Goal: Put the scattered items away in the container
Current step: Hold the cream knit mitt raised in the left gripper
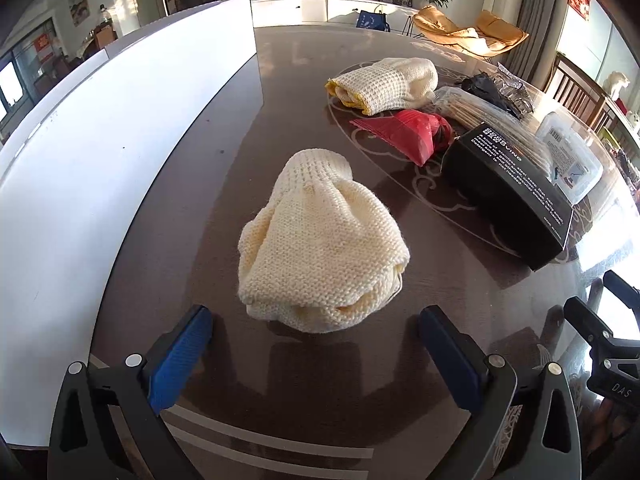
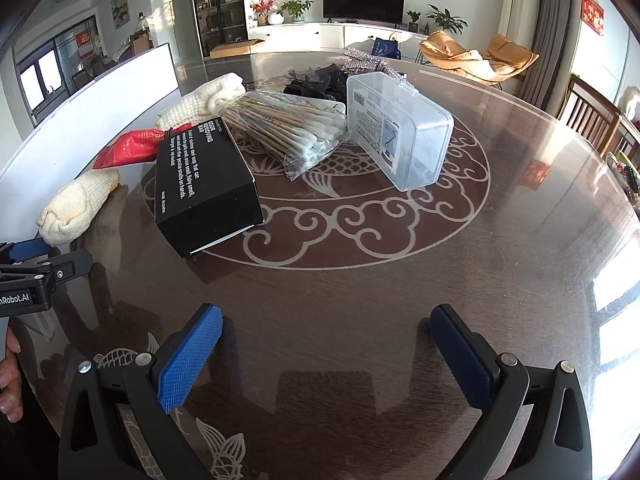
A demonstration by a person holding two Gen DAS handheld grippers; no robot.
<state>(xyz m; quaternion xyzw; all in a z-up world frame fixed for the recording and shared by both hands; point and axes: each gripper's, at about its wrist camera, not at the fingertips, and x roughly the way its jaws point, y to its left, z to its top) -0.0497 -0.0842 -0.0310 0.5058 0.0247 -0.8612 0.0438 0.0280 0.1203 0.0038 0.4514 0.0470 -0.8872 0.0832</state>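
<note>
While both tools gape empty, the left tool point(image 1: 316, 344) lines up on a cream glove point(image 1: 320, 252) lying on the bench point(image 1: 200, 240) beside the white container point(image 1: 120, 140), ready to grasp.

A rolled knit glove point(image 1: 320, 252) is set just ahead of the left claw point(image 1: 316, 354); a boxed soap point(image 1: 508, 196) is placed ahead-right, a container point(image 1: 120, 128) left.

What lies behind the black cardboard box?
Behind the black cardboard box lie a clear bag of cotton swabs and a red plastic packet; each is partly hidden by the box.
</note>
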